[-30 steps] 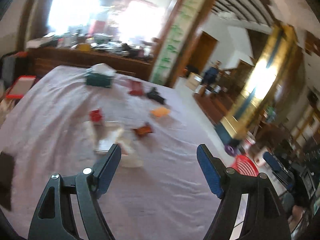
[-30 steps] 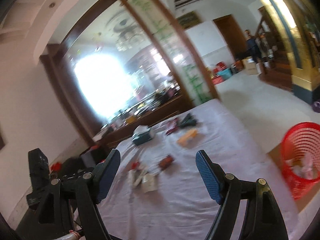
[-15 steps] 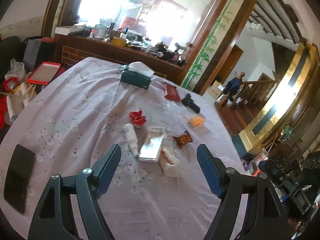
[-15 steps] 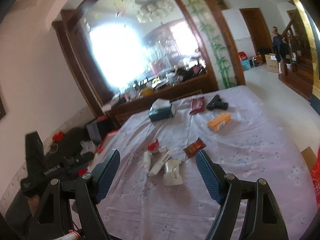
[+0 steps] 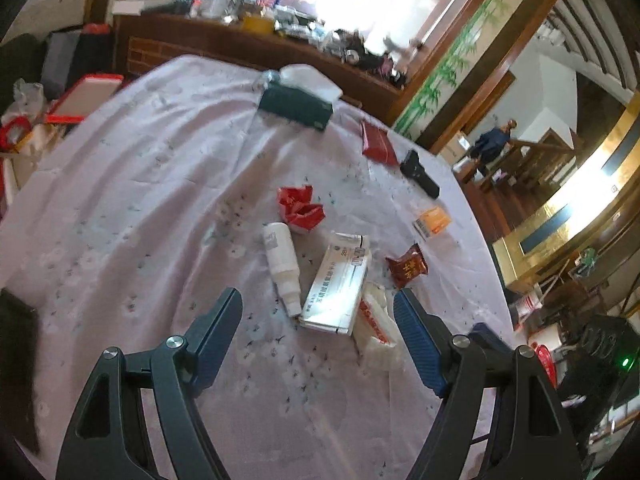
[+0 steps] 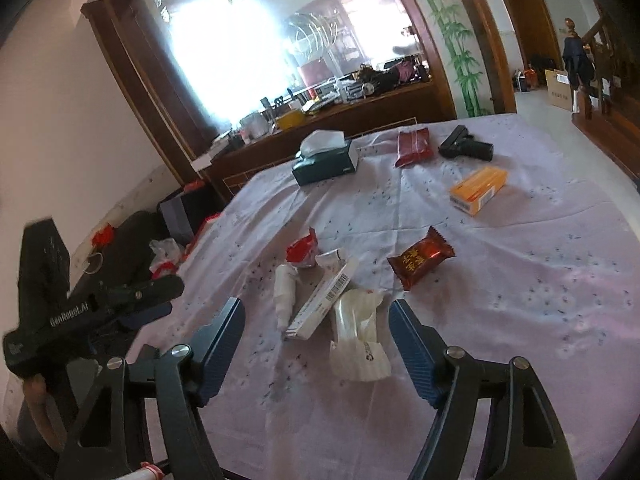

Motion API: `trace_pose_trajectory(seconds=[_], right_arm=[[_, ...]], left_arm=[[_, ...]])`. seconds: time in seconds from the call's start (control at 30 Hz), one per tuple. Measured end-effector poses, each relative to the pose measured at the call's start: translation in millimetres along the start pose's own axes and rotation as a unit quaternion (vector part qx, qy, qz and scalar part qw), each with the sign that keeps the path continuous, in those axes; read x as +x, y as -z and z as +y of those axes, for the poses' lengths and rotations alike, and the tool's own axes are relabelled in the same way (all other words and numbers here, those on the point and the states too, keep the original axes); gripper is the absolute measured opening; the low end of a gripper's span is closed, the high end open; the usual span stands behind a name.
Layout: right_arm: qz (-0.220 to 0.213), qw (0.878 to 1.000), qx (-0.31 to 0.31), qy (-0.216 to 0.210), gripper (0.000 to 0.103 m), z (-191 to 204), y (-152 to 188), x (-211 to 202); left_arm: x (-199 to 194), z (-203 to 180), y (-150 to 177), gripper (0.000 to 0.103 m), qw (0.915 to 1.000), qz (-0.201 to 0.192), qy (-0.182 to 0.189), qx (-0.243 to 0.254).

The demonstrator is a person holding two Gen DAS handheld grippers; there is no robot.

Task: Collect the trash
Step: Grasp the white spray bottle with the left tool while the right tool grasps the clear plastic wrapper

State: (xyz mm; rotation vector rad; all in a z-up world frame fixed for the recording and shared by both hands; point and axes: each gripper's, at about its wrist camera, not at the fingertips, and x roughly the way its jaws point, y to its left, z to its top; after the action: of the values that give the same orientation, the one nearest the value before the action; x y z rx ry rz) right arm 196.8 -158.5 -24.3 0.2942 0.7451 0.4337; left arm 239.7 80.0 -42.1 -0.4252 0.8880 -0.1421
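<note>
Trash (image 6: 357, 334) — five pieces, one table (image 6: 520, 300)

A dark flat object (image 5: 16, 364) is running off my left view's edge, unidentifiable. The white wrapper (image 5: 376, 330) is lying half behind the flattened carton (image 5: 336, 284).

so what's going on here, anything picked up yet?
Nothing yet. A person holds both grippers open above the table. The right gripper faces the crumpled white wrapper; the left gripper faces the flat white box and white bottle. The brown snack packet and red wrapper lie untouched.
</note>
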Motion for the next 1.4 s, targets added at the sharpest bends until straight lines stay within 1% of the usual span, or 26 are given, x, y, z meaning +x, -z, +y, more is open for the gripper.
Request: trace_pose_trajectory(seconds=[0.07, 0.13, 0.17, 0.27, 0.37, 0.47, 0.5, 0.53, 0.57, 0.6, 0.67, 0.7, 0.73, 0.77, 0.8, 0.83, 0.87, 0.9, 0.93, 1.0, 1.1, 1.23, 1.27, 1.33, 1.37, 1.4], right_arm=[[0.009, 1.0, -0.004, 0.006, 0.075, -2.5, 4.2, 16.5], [0.021, 1.0, -0.001, 0.007, 0.07, -8.4, 9.5, 35.2], [0.023, 1.0, 0.002, 0.005, 0.066, -10.7, 11.2, 40.4], [0.029, 0.999, 0.016, 0.0, 0.061, -18.1, 16.9, 52.6], [0.034, 0.999, 0.015, 0.002, 0.061, -21.0, 19.3, 62.0], [0.049, 0.998, 0.028, 0.002, 0.055, -27.6, 22.2, 71.1], [0.053, 0.998, 0.03, 0.004, 0.054, -28.5, 22.8, 72.1], [0.055, 0.998, 0.031, 0.007, 0.054, -29.2, 23.4, 72.8], [0.059, 0.998, 0.031, 0.011, 0.054, -29.6, 24.3, 74.1], [0.061, 0.998, 0.03, 0.011, 0.052, -29.9, 24.6, 75.5], [0.069, 0.997, 0.026, 0.012, 0.046, -28.9, 26.5, 78.4], [0.071, 0.997, 0.024, 0.015, 0.045, -28.3, 27.2, 79.5], [0.071, 0.997, 0.022, 0.019, 0.045, -27.7, 27.5, 79.8], [0.071, 0.997, 0.02, 0.02, 0.042, -27.5, 27.7, 79.4], [0.071, 0.997, 0.018, 0.02, 0.04, -27.0, 28.3, 79.8], [0.073, 0.997, 0.014, 0.023, 0.04, -26.3, 29.0, 80.5], [0.072, 0.997, 0.013, 0.023, 0.04, -26.3, 29.5, 79.9], [0.071, 0.997, 0.012, 0.021, 0.036, -26.4, 29.6, 79.2], [0.068, 0.997, 0.012, 0.018, 0.034, -26.7, 29.7, 77.8], [0.061, 0.998, 0.014, 0.017, 0.022, -27.9, 29.0, 74.5], [0.058, 0.998, 0.018, 0.012, 0.02, -29.6, 29.1, 72.3], [0.059, 0.998, 0.012, 0.011, 0.02, -27.4, 30.0, 73.8], [0.066, 0.998, 0.008, 0.007, 0.024, -25.6, 31.3, 77.1], [0.062, 0.998, -0.005, 0.016, 0.028, -21.2, 32.5, 77.4], [0.062, 0.998, -0.014, 0.019, 0.032, -19.4, 33.3, 77.7], [0.061, 0.998, -0.021, 0.023, 0.031, -17.5, 34.2, 78.3]], left_arm=[[18.7, -0.5, -4.4, 0.076, 0.9998, 0.017, -0.013, 0.0], [37.5, 0.3, -8.0, 0.076, 0.9992, 0.032, -0.022, -0.001], [45.2, 0.9, -9.5, 0.076, 0.9988, 0.039, -0.029, -0.002], [63.9, 1.6, -13.5, 0.076, 0.9977, 0.047, -0.047, 0.001], [80.9, 1.6, -15.9, 0.076, 0.996, 0.06, -0.066, 0.006], [100.5, -2.2, -16.0, 0.076, 0.9934, 0.075, -0.085, 0.02], [107.4, -2.7, -16.1, 0.075, 0.9925, 0.081, -0.088, 0.023], [112.3, -3.0, -15.6, 0.072, 0.9916, 0.086, -0.093, 0.025], [119.0, -3.0, -14.6, 0.066, 0.99, 0.094, -0.102, 0.025], [124.9, -2.8, -13.3, 0.064, 0.9884, 0.103, -0.11, 0.025], [131.7, -3.0, -11.3, 0.053, 0.9857, 0.11, -0.125, 0.026], [134.1, -3.1, -10.1, 0.052, 0.9841, 0.112, -0.134, 0.029], [133.7, -2.6, -9.9, 0.05, 0.984, 0.107, -0.139, 0.031], [134.2, -1.4, -10.0, 0.043, 0.9825, 0.108, -0.148, 0.031], [135.6, 1.3, -9.7, 0.039, 0.9806, 0.115, -0.156, 0.029], [133.8, 3.0, -9.9, 0.035, 0.9807, 0.112, -0.158, 0.028], [131.3, 5.2, -8.6, 0.03, 0.9806, 0.116, -0.156, 0.027], [130.2, 5.6, -7.7, 0.026, 0.9799, 0.119, -0.158, 0.028], [127.8, 6.1, -5.7, 0.026, 0.9788, 0.119, -0.164, 0.033], [122.0, 7.6, 1.1, 0.026, 0.9778, 0.122, -0.165, 0.04], [108.6, 13.8, 12.5, 0.026, 0.9783, 0.122, -0.164, 0.035], [84.6, 22.5, 30.5, 0.026, 0.9822, 0.11, -0.152, 0.009], [76.4, 23.8, 36.9, 0.026, 0.9835, 0.106, -0.147, 0.003], [61.7, 24.2, 48.4, 0.026, 0.9858, 0.101, -0.134, -0.006], [52.5, 23.4, 54.9, 0.026, 0.987, 0.096, -0.128, -0.009], [42.1, 21.7, 61.0, 0.026, 0.9883, 0.089, -0.123, -0.011]])
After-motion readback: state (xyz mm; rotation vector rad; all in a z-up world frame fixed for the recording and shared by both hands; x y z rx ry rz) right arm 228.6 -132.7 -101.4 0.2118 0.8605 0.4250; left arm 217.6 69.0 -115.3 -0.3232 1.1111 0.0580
